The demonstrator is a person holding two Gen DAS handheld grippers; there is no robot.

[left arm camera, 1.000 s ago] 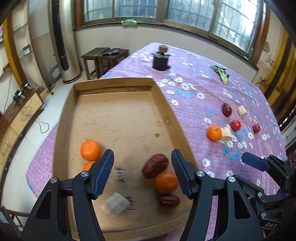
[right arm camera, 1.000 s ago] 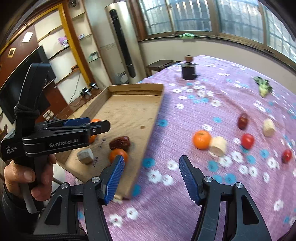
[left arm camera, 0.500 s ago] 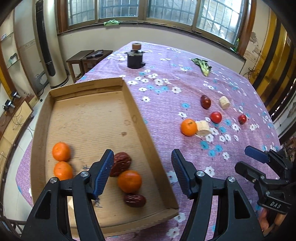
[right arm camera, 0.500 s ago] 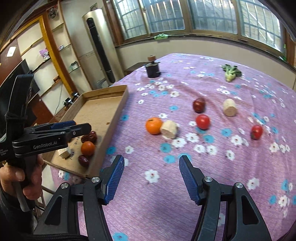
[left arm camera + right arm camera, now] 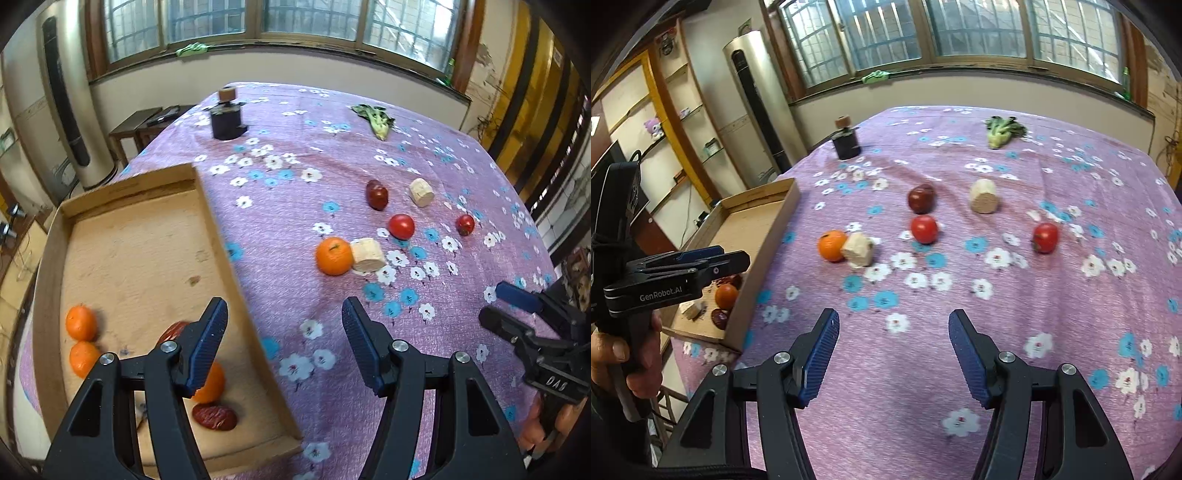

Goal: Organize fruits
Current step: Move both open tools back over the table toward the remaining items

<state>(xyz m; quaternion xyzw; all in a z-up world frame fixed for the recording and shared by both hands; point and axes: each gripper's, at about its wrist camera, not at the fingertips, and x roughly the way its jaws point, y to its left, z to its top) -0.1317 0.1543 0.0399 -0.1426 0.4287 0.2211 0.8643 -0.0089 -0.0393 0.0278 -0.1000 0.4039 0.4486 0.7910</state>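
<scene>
A cardboard tray lies at the table's left, holding several oranges and dark red dates. On the purple cloth lie an orange touching a pale chunk, a dark red fruit, two tomatoes and another pale chunk. My left gripper is open and empty above the tray's right wall. My right gripper is open and empty over bare cloth, short of the fruit.
A dark jar with a cork stands at the table's far side. A leafy green vegetable lies near the far edge. A person's hand holds the left gripper's handle. Shelves and a tall floor unit stand at left.
Both grippers have swung to the right, away from over the tray toward the loose fruit on the cloth. Both stay open and empty.
</scene>
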